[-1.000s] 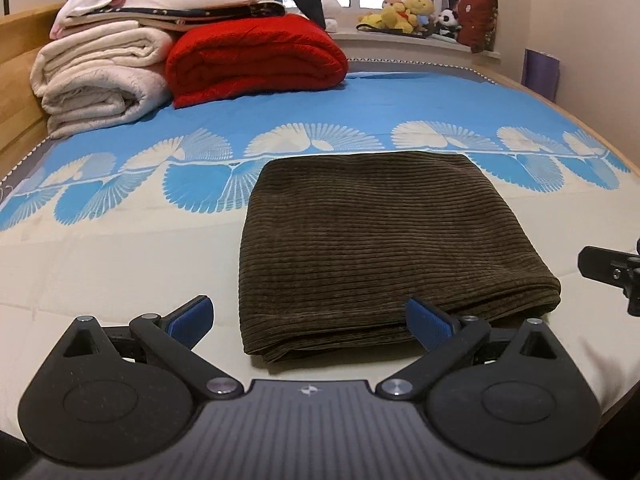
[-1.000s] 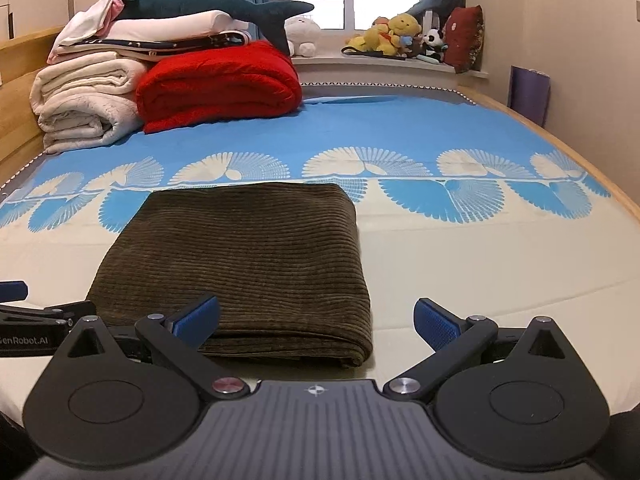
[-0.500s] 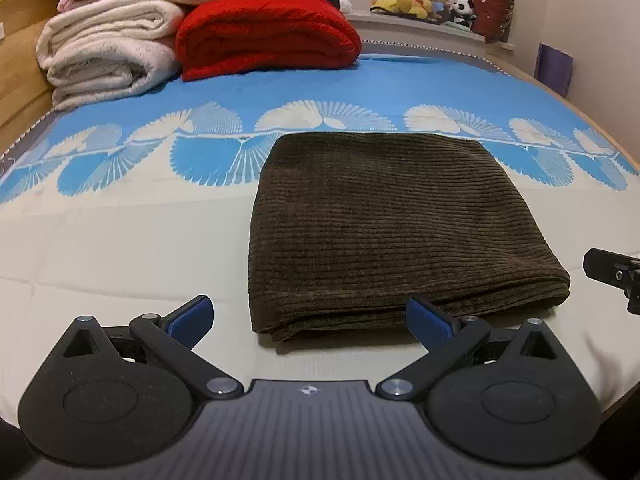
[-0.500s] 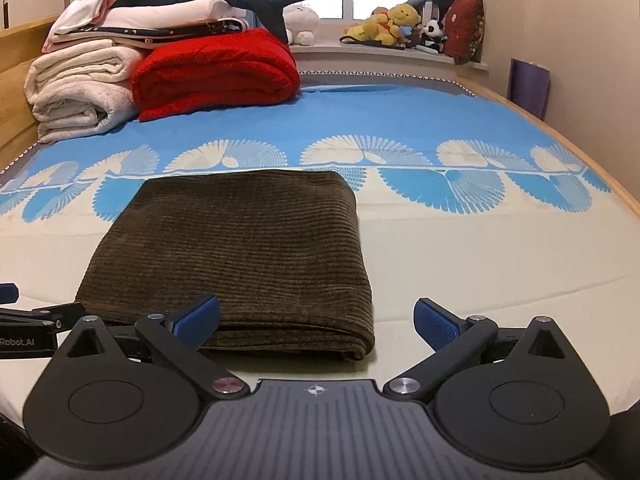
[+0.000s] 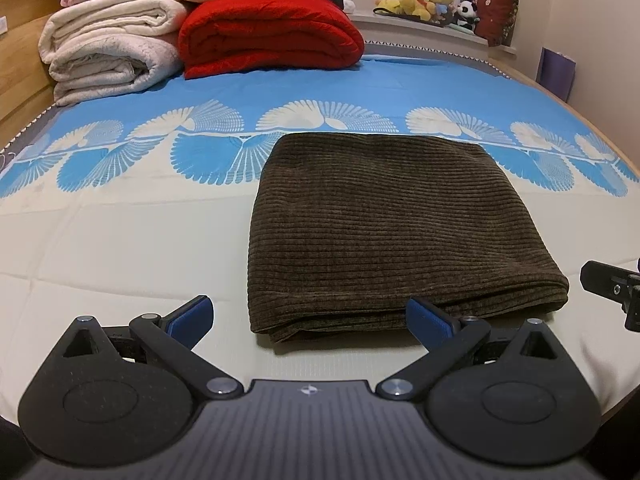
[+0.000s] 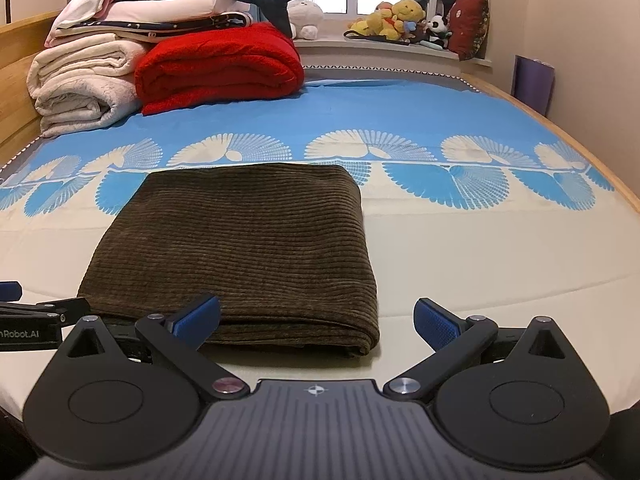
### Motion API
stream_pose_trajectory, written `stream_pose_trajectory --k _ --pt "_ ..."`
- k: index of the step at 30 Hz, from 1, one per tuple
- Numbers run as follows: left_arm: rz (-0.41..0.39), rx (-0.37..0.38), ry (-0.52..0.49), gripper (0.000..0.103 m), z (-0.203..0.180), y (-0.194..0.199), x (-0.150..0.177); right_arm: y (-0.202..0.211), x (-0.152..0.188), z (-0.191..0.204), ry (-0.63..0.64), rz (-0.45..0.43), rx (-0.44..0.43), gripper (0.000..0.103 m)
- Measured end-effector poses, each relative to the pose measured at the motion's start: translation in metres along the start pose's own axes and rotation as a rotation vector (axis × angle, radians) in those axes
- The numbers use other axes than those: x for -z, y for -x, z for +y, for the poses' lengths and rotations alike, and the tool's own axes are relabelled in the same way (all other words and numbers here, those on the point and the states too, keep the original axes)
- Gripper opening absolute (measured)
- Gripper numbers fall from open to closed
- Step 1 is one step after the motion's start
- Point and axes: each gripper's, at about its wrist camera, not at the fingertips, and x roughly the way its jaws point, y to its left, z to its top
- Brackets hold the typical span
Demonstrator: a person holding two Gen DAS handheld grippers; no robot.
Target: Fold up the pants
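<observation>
Brown corduroy pants folded into a flat rectangle on the bed; left gripper fingers spread, empty, near its front edge; right gripper fingers likewise released, at the near-right corner.

"nRobot.AI" on left gripper

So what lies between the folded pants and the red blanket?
Only bare bedsheet, blue with a white fan pattern, lies between the folded pants and the red blanket; both wrist views show it.
</observation>
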Motion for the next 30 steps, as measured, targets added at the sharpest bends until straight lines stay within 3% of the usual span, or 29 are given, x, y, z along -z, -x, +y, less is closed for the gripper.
stream_pose_trajectory --k 30 --pt "-0.004 0.004 -0.021 0.103 -0.0035 -0.0013 0.0002 0.0022 -0.0017 0.0046 0.007 -0.009 -0.024 0.102"
